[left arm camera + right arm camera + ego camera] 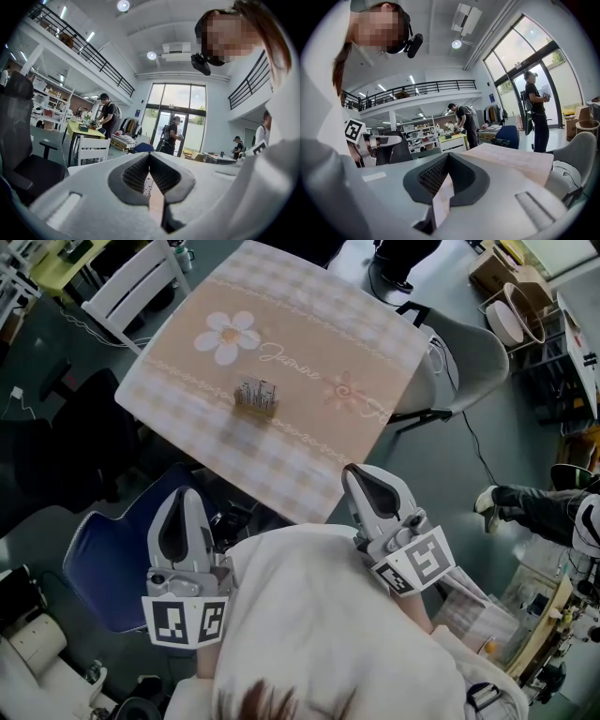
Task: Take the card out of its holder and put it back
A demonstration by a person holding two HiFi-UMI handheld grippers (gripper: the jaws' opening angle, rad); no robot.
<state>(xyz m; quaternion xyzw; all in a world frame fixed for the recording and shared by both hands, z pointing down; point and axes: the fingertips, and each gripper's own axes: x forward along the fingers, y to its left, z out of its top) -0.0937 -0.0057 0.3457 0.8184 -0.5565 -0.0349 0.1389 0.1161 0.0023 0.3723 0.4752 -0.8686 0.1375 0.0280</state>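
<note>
Standing near the middle of the checked tablecloth [375, 334], the card holder [255, 397] looks untouched, with what seem to be cards upright in it, well ahead of both sets of fingertips. The left gripper [185, 498] and the right gripper [352, 472] sit close to the person's chest, short of the table's near edge, each with its jaws pressed together on nothing. I'd say the job hasn't begun: pulling the card out and slotting it back are both left to do.

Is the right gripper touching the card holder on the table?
Apart. The head view shows bare tablecloth between the right gripper and the card holder.
</note>
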